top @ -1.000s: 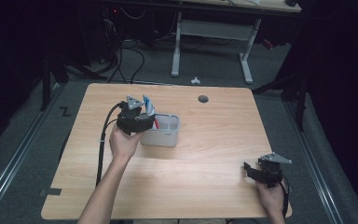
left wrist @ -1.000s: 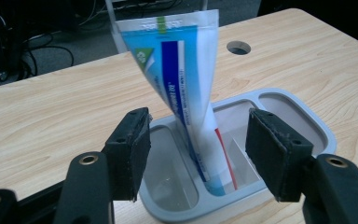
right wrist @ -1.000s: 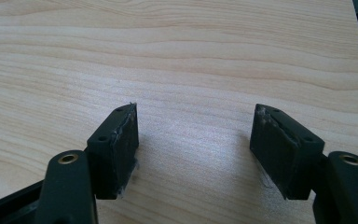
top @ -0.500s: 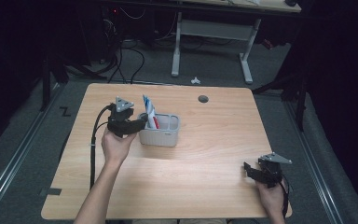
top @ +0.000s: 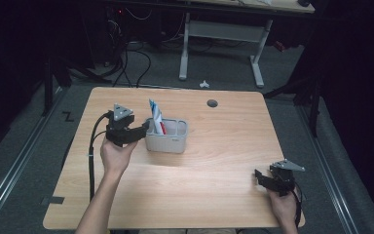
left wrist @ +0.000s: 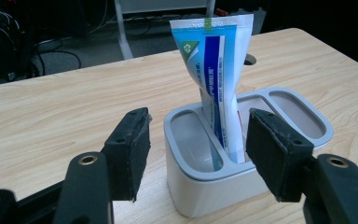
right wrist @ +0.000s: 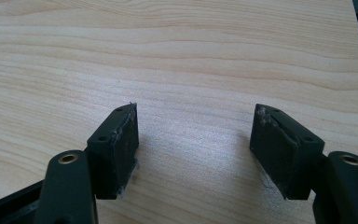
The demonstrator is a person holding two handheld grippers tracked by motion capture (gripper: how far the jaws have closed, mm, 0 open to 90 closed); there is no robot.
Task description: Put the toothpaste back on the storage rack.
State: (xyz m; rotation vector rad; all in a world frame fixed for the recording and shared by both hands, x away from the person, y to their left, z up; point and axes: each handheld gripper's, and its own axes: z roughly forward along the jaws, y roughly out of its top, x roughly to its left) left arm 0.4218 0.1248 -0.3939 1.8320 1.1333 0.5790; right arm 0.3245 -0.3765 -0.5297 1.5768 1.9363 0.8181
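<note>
Wooden table [top: 214,161] with a round cable hole [top: 212,103] near its far edge, grey floor beyond it, a white-legged desk frame [top: 221,53] at the back, dark cables [top: 126,63] on the floor far left, small white object [top: 204,84] just past the table.

Pale woodgrain table [left wrist: 51,102], grey holder [left wrist: 223,186], blue-and-white tube [left wrist: 216,79] with green patch, black gripper pads [right wrist: 116,149].
</note>
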